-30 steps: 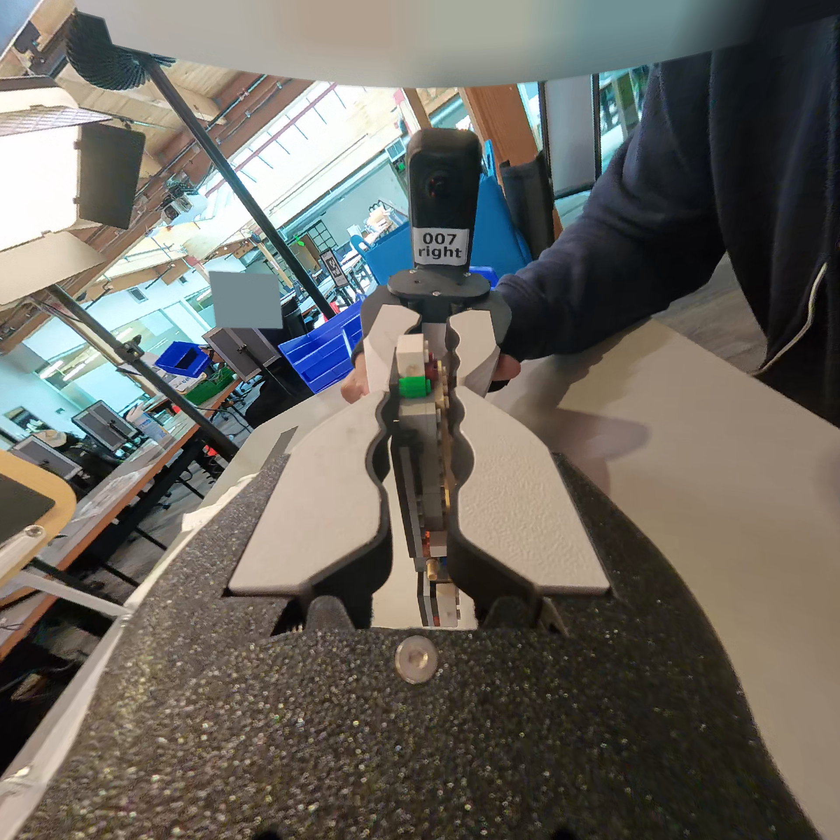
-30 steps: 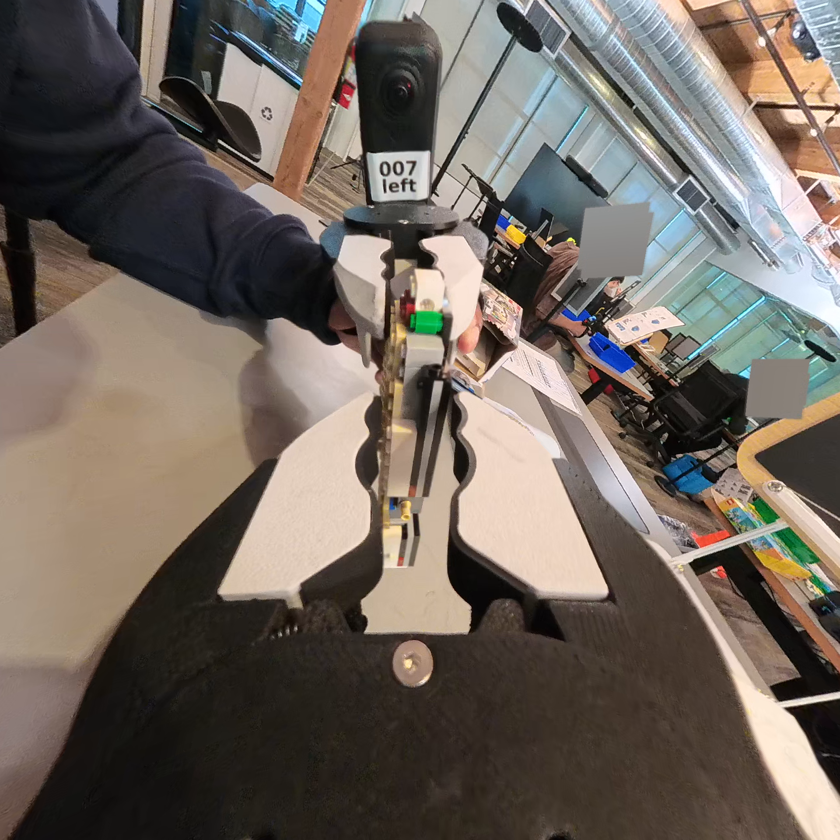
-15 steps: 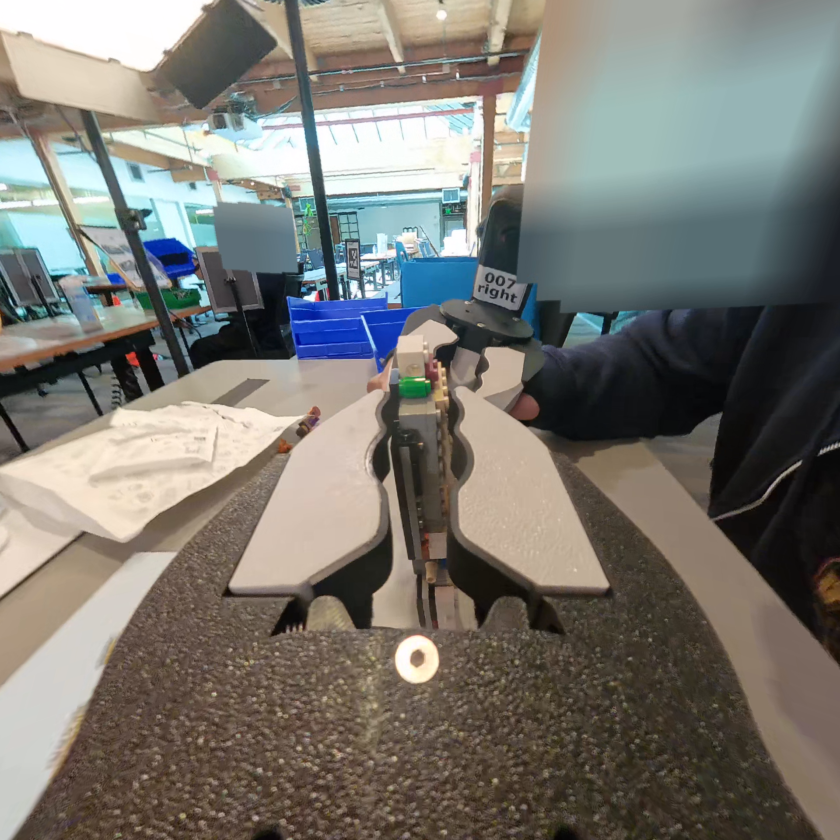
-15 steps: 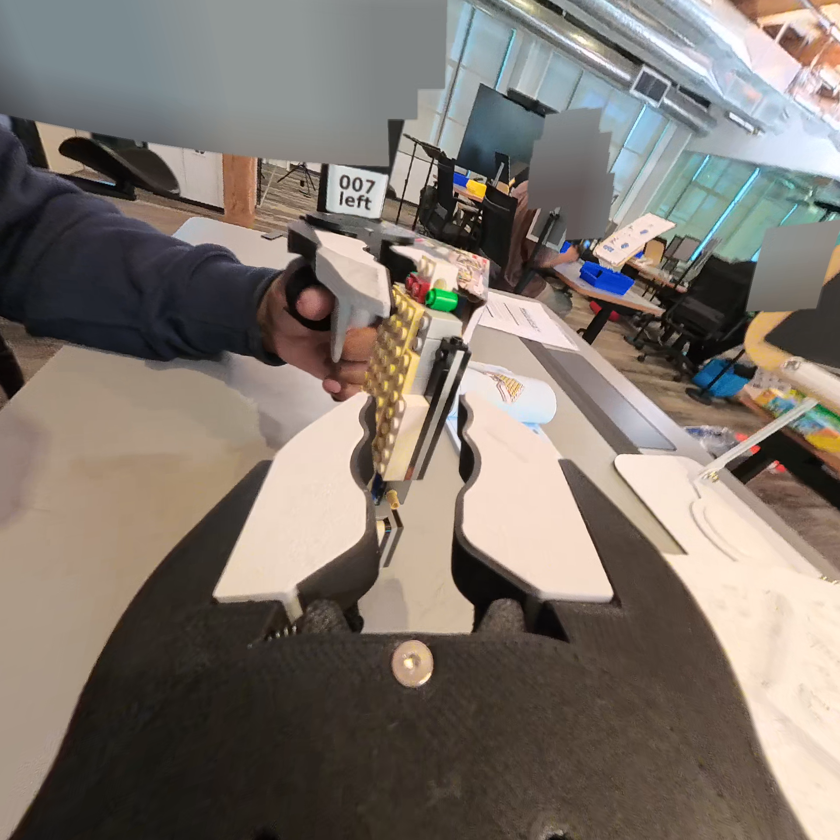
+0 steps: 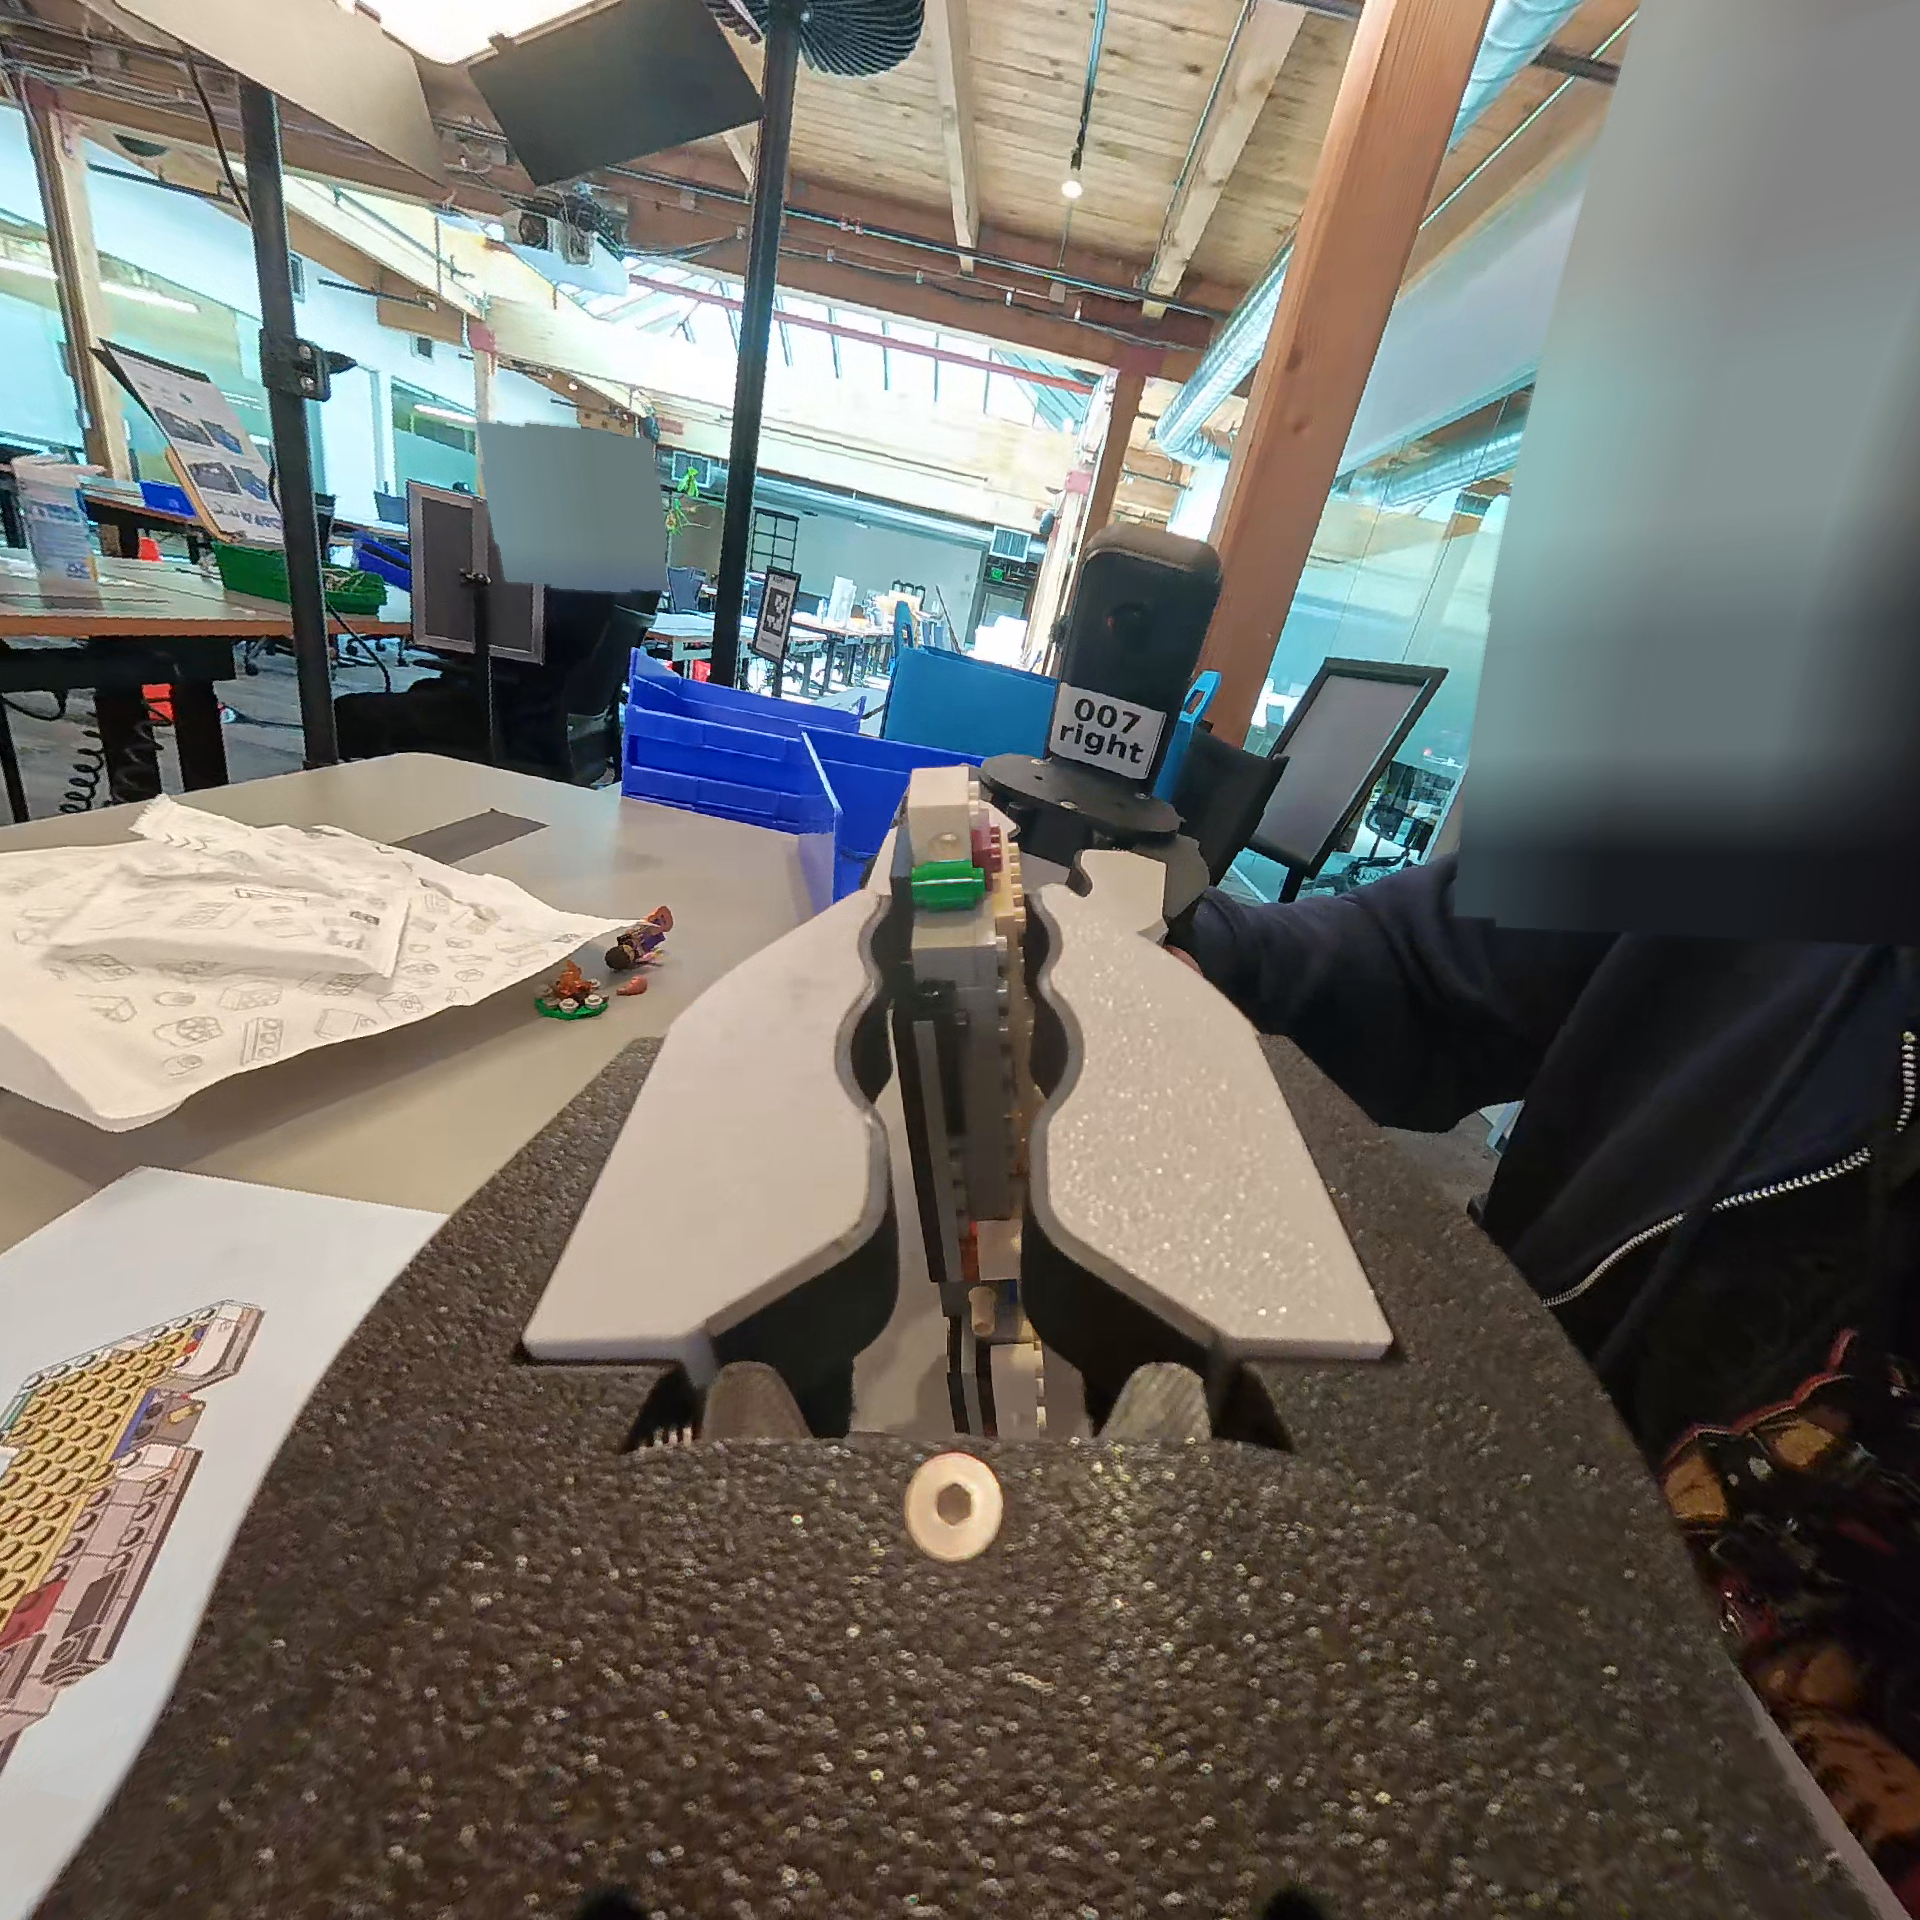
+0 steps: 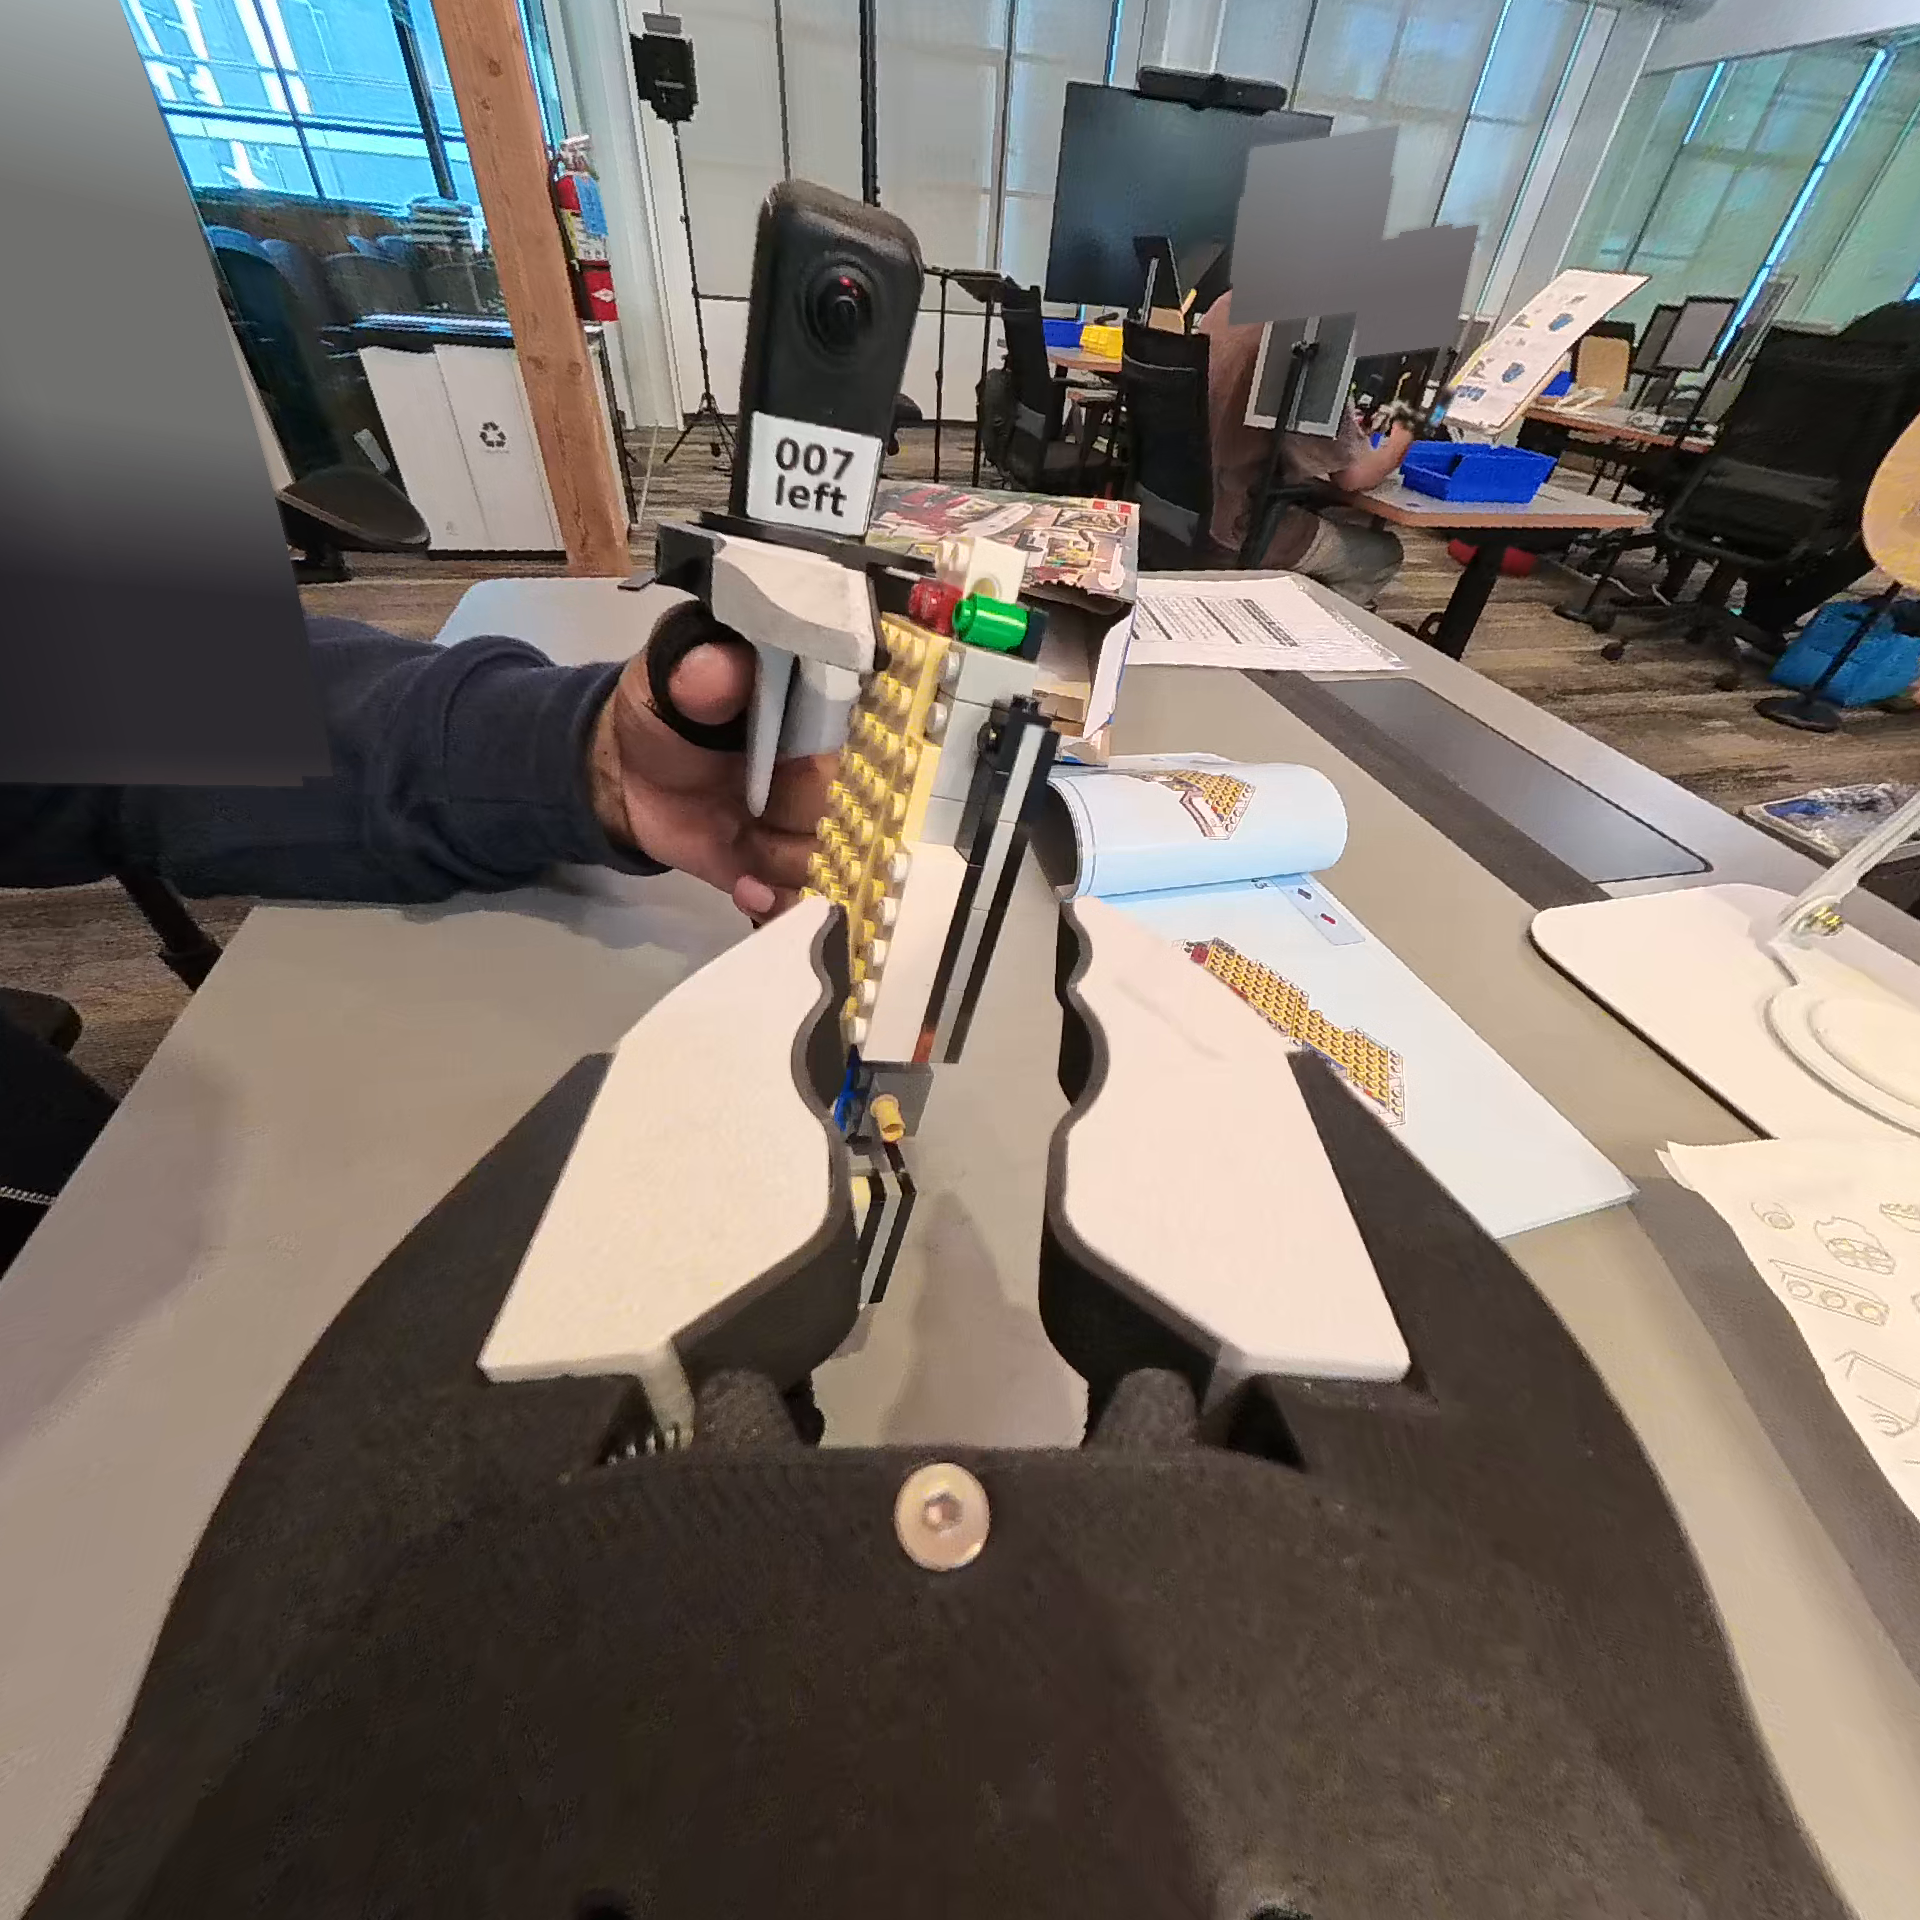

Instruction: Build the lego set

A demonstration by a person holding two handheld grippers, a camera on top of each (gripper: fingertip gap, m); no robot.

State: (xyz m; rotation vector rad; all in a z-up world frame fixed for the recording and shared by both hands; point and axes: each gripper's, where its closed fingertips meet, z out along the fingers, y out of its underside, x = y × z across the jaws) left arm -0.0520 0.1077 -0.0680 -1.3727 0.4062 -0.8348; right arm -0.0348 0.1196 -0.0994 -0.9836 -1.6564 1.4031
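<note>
A flat brick model [image 5: 961,1049] is clamped edge-on by the left gripper [image 5: 961,935], raised above the grey table [image 5: 436,1081]; the right gripper [image 6: 951,935] is parted around its near end, 1 finger [image 6: 1164,1122] clear.

Mounted just behind each pair of tongs, looking forward along the fingers, low over the desk [image 5: 665,852]. Aimed at one another, close up. Shared by both: brick build [image 5: 961,1039] [image 6: 914,831], desk, instruction booklet [image 6: 1351,1049].
</note>
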